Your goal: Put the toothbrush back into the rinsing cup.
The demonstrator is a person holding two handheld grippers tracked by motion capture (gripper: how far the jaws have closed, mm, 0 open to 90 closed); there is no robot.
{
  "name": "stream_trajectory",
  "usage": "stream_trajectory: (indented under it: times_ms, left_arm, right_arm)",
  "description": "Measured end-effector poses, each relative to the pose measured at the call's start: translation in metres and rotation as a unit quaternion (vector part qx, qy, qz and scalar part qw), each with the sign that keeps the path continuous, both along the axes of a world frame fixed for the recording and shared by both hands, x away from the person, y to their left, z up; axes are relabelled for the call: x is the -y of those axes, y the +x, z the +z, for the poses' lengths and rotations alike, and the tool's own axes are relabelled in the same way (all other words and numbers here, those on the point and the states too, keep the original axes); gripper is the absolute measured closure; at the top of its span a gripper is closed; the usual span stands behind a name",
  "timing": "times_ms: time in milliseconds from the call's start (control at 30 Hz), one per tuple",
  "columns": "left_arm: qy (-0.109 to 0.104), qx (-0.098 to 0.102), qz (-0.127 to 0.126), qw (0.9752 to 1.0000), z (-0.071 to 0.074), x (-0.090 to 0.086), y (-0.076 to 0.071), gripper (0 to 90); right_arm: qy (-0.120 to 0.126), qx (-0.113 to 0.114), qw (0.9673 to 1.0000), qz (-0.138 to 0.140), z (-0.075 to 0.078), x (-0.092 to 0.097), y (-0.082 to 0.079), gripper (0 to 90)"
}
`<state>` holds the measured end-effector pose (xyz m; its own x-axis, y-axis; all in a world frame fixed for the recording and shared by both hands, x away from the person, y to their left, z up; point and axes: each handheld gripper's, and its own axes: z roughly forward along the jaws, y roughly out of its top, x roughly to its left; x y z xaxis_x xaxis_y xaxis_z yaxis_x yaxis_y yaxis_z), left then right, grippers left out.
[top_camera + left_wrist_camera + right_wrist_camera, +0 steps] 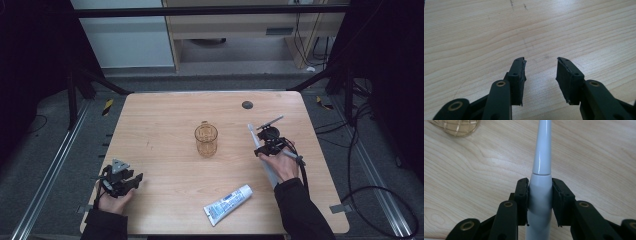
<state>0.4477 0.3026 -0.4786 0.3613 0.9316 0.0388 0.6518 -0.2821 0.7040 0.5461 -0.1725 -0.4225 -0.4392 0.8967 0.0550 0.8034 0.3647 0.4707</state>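
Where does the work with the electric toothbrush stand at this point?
Done: the right gripper is shut on the white electric toothbrush, pads pressing both sides of its handle. In hand: it holds the brush beside the amber glass cup. Left, probably: setting the brush into the cup. The toothpaste tube lies untouched on the table; the left gripper rests open.
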Motion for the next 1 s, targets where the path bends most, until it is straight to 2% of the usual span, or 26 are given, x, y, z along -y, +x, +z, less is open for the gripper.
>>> stream_trajectory:
  times_ms: [167,267,300,467,533,633,667,700,767,867,900,1000]
  left_arm:
    - [0.0,0.0,0.0,1.0,0.0,0.0,0.0,57.8]
    - [0.0,0.0,0.0,1.0,0.0,0.0,0.0,57.8]
    - [0.0,0.0,0.0,1.0,0.0,0.0,0.0,57.9]
    - [0.0,0.0,0.0,1.0,0.0,0.0,0.0,58.1]
    - [0.0,0.0,0.0,1.0,0.0,0.0,0.0,58.2]
    - [0.0,0.0,0.0,1.0,0.0,0.0,0.0,58.2]
    - [0.0,0.0,0.0,1.0,0.0,0.0,0.0,58.2]
    - [0.0,0.0,0.0,1.0,0.0,0.0,0.0,58.3]
    - [0.0,0.001,0.0,1.0,0.0,0.0,0.0,58.3]
    - [0.001,0.001,0.001,1.0,0.0,0.0,0.0,58.3]
    - [0.001,0.001,0.001,1.0,0.0,0.0,0.0,58.3]
    - [0.001,0.002,0.0,1.0,0.0,0.0,0.0,58.4]
  right_arm:
    - [0.009,0.02,0.9997,-0.005,0.01,0.003,-0.001,67.9]
    - [0.012,0.042,0.999,-0.008,0.019,0.007,-0.003,67.9]
    - [0.012,0.042,0.999,-0.008,0.019,0.007,-0.003,67.9]
    - [0.026,0.077,0.9966,-0.017,0.031,0.012,-0.006,68.0]
    - [0.027,0.082,0.9962,-0.017,0.033,0.013,-0.007,68.0]
    - [0.038,0.104,0.9935,-0.024,0.04,0.015,-0.01,67.9]
    - [0.038,0.104,0.9935,-0.024,0.04,0.015,-0.01,67.9]
    - [0.041,0.121,0.9914,-0.028,0.043,0.016,-0.012,68.0]
    - [0.043,0.125,0.9908,-0.029,0.044,0.017,-0.012,67.9]
    - [0.052,0.145,0.9874,-0.035,0.049,0.018,-0.014,67.9]
    - [0.052,0.145,0.9874,-0.035,0.049,0.018,-0.014,67.9]
    - [0.061,0.167,0.9832,-0.042,0.054,0.018,-0.017,68.0]
